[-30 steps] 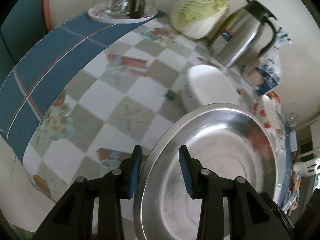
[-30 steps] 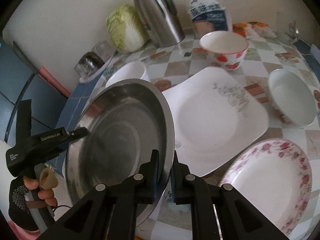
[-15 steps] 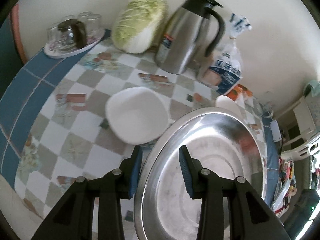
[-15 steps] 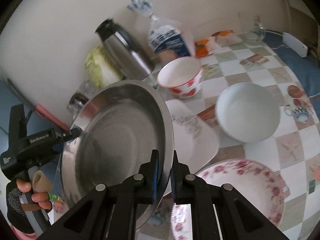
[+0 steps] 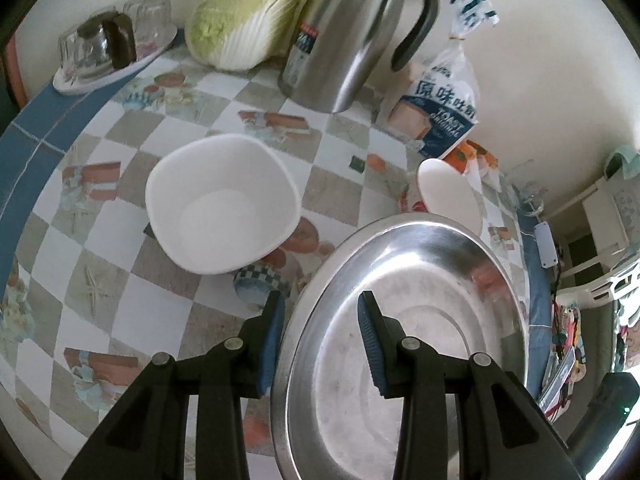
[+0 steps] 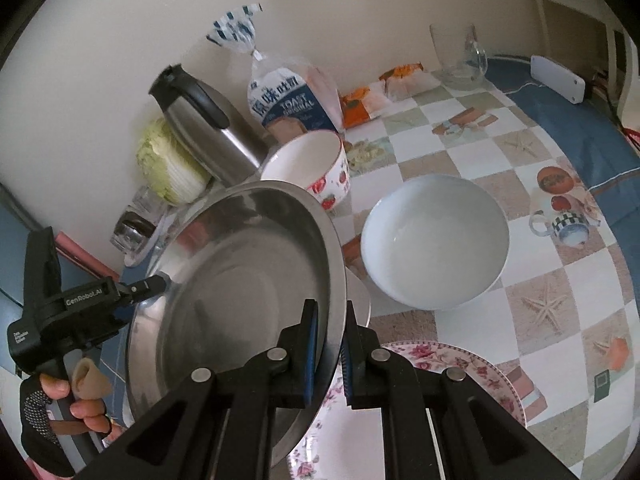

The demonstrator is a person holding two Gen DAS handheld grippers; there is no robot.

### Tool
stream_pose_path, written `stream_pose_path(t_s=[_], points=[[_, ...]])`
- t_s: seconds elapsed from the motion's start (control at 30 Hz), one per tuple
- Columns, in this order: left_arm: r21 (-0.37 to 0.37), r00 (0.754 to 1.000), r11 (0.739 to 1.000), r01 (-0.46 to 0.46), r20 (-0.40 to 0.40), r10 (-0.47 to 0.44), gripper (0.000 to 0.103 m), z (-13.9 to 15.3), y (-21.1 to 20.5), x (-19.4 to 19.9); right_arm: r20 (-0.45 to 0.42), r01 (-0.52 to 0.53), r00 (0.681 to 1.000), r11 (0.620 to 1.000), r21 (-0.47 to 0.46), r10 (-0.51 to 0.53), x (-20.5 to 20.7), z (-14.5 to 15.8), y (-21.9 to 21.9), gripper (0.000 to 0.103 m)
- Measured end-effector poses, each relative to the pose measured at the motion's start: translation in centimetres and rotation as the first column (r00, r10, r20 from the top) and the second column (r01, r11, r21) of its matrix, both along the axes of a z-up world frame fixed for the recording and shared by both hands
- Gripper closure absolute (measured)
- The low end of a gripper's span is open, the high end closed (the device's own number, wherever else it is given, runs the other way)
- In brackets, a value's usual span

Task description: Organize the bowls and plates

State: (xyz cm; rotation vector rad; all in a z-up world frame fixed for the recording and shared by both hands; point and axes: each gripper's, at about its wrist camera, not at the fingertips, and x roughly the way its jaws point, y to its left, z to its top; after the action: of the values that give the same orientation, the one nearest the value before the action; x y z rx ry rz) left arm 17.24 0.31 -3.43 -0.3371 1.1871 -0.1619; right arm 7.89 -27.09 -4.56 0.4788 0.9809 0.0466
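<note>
Both grippers hold a steel basin (image 6: 240,280) by opposite rims, lifted above the checked tablecloth (image 6: 520,184). The right gripper (image 6: 329,354) is clamped on its near rim; the left gripper (image 5: 320,344) straddles the far rim. A white bowl (image 6: 434,240) sits right of it.

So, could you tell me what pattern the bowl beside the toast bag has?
Red strawberries on white, right wrist view.
</note>
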Motion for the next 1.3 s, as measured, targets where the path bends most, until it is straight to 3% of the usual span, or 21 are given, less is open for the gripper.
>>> stream_pose_path(t_s=[0.37,0.6,1.3], points=[[-0.014,0.998,1.000,-0.009,-0.059,0.008,0.064,-2.6,0.9,0.6,-0.066,-0.009,0.998,1.000,-0.027,0.007,1.0,-2.4,1.0,0.092],[0.010,0.998,1.000,0.009,-0.054,-0.008,0.064,-3.1,0.5,1.1,-0.081,-0.007,0.997,0.999,-0.035,0.004,1.7,-3.1,0.9,0.092],[-0.018,0.999,1.000,0.020,-0.044,-0.021,0.064,-4.1,-0.1,2.2,-0.096,0.022,0.995,0.999,-0.033,-0.025,3.1,-4.0,-0.1,0.092]])
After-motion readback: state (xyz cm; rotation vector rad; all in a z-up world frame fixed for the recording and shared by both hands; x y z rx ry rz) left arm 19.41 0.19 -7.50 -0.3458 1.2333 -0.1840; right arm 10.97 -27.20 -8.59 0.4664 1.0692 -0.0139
